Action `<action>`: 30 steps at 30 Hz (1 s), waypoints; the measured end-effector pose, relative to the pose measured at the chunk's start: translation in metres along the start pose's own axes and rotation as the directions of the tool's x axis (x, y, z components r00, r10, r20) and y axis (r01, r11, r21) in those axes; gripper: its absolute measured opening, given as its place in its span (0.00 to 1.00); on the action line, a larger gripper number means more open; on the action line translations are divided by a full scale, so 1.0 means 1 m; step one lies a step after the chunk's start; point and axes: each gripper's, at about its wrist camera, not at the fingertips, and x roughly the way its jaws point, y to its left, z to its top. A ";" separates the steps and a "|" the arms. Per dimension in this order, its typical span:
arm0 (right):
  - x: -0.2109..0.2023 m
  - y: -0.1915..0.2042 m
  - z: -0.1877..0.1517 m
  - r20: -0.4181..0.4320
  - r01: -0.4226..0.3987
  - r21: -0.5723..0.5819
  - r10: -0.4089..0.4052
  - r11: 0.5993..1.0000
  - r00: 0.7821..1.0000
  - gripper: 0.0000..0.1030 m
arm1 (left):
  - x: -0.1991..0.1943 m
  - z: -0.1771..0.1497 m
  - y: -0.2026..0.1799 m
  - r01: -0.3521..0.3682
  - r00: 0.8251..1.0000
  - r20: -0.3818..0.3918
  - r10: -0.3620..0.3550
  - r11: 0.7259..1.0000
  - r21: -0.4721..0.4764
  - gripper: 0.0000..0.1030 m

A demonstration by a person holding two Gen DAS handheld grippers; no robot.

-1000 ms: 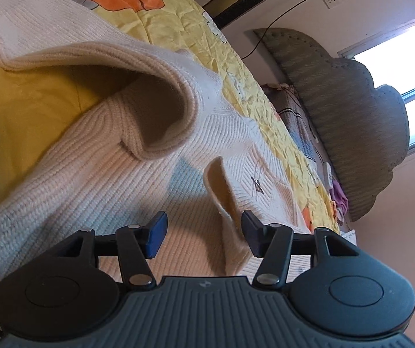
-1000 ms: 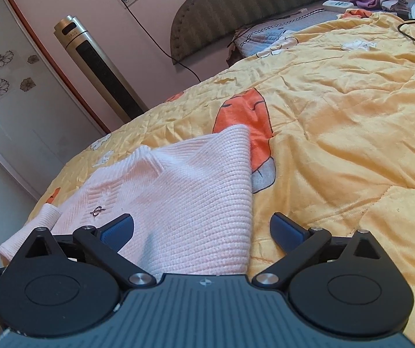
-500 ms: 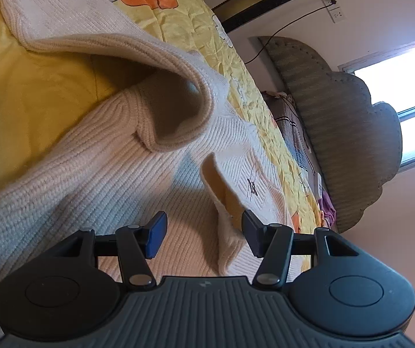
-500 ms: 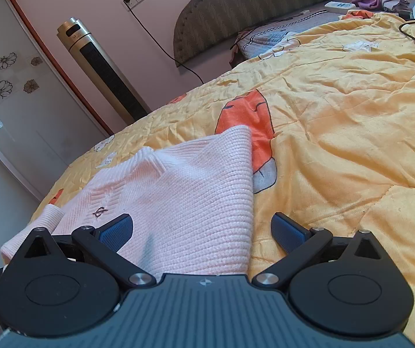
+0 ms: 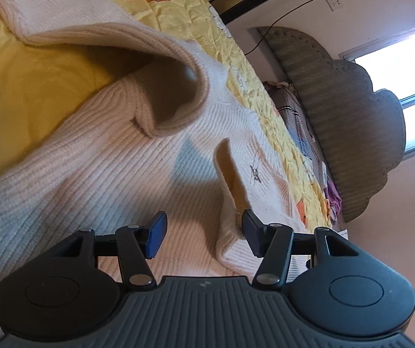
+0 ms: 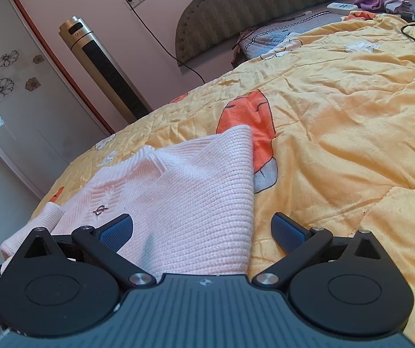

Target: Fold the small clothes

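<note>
Nearest in the left wrist view, the left gripper (image 5: 203,233) has its fingers (image 5: 157,233) partly apart, not clamped. A raised ridge of the pale knit sweater (image 5: 114,174) stands between them, close against the right-hand pad, but whether that pad actually presses the cloth cannot be told; the other pad is clear of it. Beneath and just ahead of these fingers the ribbed body of the sweater lies spread on the bed (image 5: 27,87). Further ahead a sleeve (image 5: 137,55) is curled over into a loose hollow roll, not laid flat.

In the right wrist view, the right gripper (image 6: 201,232) has its fingers spread wide and holds nothing. The sweater (image 6: 184,197) lies between them and toward the left pad, its edge running forward from the gap; the right-hand pad hangs over bare yellow quilt (image 6: 338,121).

Judging from this, the fold is at an early to middle stage: one side seems turned in, yet the sleeve and ridge need flattening, and the final halving looks undone.

Hidden: the sweater's near hem is cut off under both gripper bodies, so its full outline and how many layers lie stacked cannot be made out. Far beyond the fingers stand a headboard (image 6: 265,5) and a tower fan (image 6: 105,66); small items by the headboard are too small to name.
</note>
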 end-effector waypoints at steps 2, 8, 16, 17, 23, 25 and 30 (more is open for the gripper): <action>0.000 0.000 0.000 -0.001 -0.001 -0.004 0.001 1.000 1.000 0.98 | -0.005 -0.002 0.006 -0.011 1.000 0.005 0.011 1.000 -0.002 0.54; 0.000 -0.001 0.000 0.003 -0.007 -0.007 0.007 1.000 1.000 0.98 | -0.014 0.002 -0.001 -0.029 0.998 0.054 0.027 0.999 0.021 0.56; -0.001 -0.001 0.000 0.005 -0.009 -0.005 0.009 1.000 1.000 0.98 | 0.023 0.002 -0.017 -0.055 0.998 0.048 0.052 0.997 0.054 0.65; -0.001 -0.001 0.000 0.004 -0.008 -0.007 0.008 1.000 1.000 0.98 | 0.026 0.003 -0.020 -0.063 0.997 0.055 0.059 0.996 0.065 0.65; -0.001 -0.001 0.001 0.003 -0.011 -0.001 0.011 1.000 1.000 0.98 | 0.045 0.000 -0.048 -0.236 0.971 0.089 0.220 0.933 0.271 0.12; -0.001 -0.003 0.006 -0.010 -0.010 0.038 0.010 0.999 1.000 0.99 | 0.040 0.000 -0.062 -0.264 0.964 0.135 0.230 0.894 0.361 0.10; -0.008 -0.019 0.032 0.024 -0.092 0.231 0.089 0.969 0.996 0.98 | 0.019 0.020 -0.075 -0.313 0.945 0.226 0.235 0.845 0.434 0.09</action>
